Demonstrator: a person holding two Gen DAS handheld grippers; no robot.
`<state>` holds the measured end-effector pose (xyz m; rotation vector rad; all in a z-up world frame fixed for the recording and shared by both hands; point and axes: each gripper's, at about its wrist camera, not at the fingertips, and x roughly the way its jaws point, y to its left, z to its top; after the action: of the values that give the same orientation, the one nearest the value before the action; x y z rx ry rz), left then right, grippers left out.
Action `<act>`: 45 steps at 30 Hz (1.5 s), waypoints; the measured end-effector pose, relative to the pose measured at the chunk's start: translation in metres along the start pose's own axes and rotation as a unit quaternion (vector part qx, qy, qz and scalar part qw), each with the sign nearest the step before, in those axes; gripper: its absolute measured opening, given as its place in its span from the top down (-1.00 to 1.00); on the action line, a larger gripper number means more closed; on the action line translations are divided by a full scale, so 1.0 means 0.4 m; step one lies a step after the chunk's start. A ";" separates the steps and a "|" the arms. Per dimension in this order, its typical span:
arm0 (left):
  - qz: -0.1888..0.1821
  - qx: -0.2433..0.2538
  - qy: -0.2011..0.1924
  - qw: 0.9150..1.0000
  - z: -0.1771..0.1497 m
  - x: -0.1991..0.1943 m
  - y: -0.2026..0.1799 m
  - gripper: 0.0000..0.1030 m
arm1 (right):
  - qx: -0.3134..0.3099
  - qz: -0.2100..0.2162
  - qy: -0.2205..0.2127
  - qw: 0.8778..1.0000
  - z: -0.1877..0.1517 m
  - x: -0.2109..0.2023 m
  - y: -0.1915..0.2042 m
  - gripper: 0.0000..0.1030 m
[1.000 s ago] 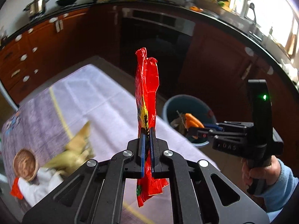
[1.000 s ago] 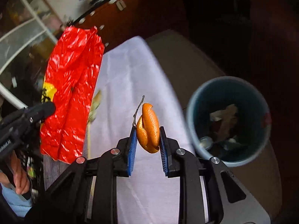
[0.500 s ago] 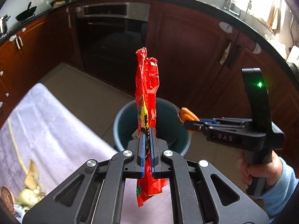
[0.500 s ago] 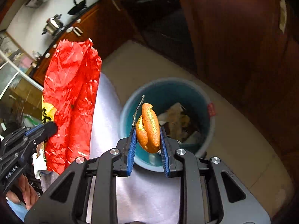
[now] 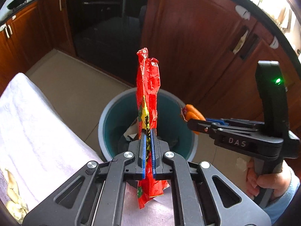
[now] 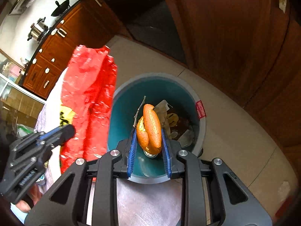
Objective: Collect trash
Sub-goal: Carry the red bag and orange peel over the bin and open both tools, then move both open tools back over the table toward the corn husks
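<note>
Two tongs hang above one teal bin that stands on the tiled floor, close against the corner of the table with its white cloth.

The left tongs are clenched on one red wrapper — a crumpled foil packet with a yellow patch, standing upright between the blue pads, its lower end hanging out below them over the cloth. In the left wrist view the wrapper lines up with the bin's mouth.

The right tongs have just been opening, with one curled piece of orange peel between the pads; the peel touches the right-hand pad and sits just off the left one, so the grip looks slack rather than firm. A thin twig sticks up beside the peel. The peel hangs directly over the bin's opening.

Inside the bin lie several scraps of paper and brownish waste, too jumbled to count. One red label sits on the bin's rim.

At the table's near-left edge a few pale husk-like scraps lie on the cloth. One hand in a light blue sleeve grips the right tongs' handle.
</note>
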<state>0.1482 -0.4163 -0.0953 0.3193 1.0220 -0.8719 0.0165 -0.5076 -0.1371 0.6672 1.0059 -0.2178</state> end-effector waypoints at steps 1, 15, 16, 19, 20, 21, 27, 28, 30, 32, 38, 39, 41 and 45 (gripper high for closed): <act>-0.001 0.000 0.004 1.000 0.000 0.008 0.001 0.83 | 0.000 -0.001 0.000 1.000 0.002 0.002 0.001 0.44; 0.027 -0.017 -0.010 0.999 -0.007 -0.014 0.030 -0.30 | -0.005 0.006 -0.017 1.000 0.017 -0.024 0.043 -0.56; 0.026 -0.020 -0.010 0.999 -0.008 -0.018 0.033 -0.31 | -0.006 0.006 -0.017 1.000 0.017 -0.027 0.046 -0.57; 0.025 -0.025 -0.009 0.999 -0.010 -0.029 0.035 -0.33 | -0.004 0.007 -0.016 1.000 0.014 -0.032 0.050 -0.65; 0.025 -0.027 -0.009 0.999 -0.013 -0.035 0.033 -0.33 | -0.004 0.006 -0.017 1.000 0.012 -0.034 0.052 -0.65; 0.025 -0.030 -0.010 0.999 -0.016 -0.039 0.034 -0.34 | -0.004 0.005 -0.017 1.000 0.011 -0.035 0.054 -0.65; 0.023 -0.040 -0.013 0.999 -0.040 -0.072 0.045 -0.35 | -0.002 0.006 -0.012 1.000 0.000 -0.045 0.065 -0.65; 0.024 -0.042 -0.013 0.999 -0.042 -0.077 0.046 -0.36 | -0.002 0.007 -0.012 1.000 -0.002 -0.048 0.068 -0.65; 0.024 -0.045 -0.014 0.999 -0.047 -0.094 0.049 -0.36 | -0.003 0.009 -0.014 1.000 -0.007 -0.057 0.076 -0.65; 0.028 -0.048 -0.017 0.998 -0.055 -0.113 0.058 -0.37 | -0.007 0.011 -0.015 1.000 -0.013 -0.064 0.088 -0.65; 0.046 -0.078 -0.029 0.995 -0.103 -0.197 0.122 -0.46 | -0.026 0.026 -0.009 0.999 -0.034 -0.065 0.147 -0.65; 0.050 -0.082 -0.030 0.995 -0.111 -0.209 0.130 -0.48 | -0.030 0.029 -0.007 0.999 -0.038 -0.062 0.163 -0.65; 0.063 -0.090 -0.031 0.993 -0.128 -0.232 0.159 -0.53 | -0.039 0.034 -0.004 0.999 -0.048 -0.060 0.191 -0.65; 0.102 -0.107 -0.035 0.988 -0.174 -0.294 0.238 -0.59 | -0.056 0.045 -0.002 0.997 -0.068 -0.054 0.253 -0.65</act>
<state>0.1508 -0.2570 -0.0460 0.2061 0.9893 -0.5797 0.0325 -0.4147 -0.0868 0.6083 0.9742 -0.0822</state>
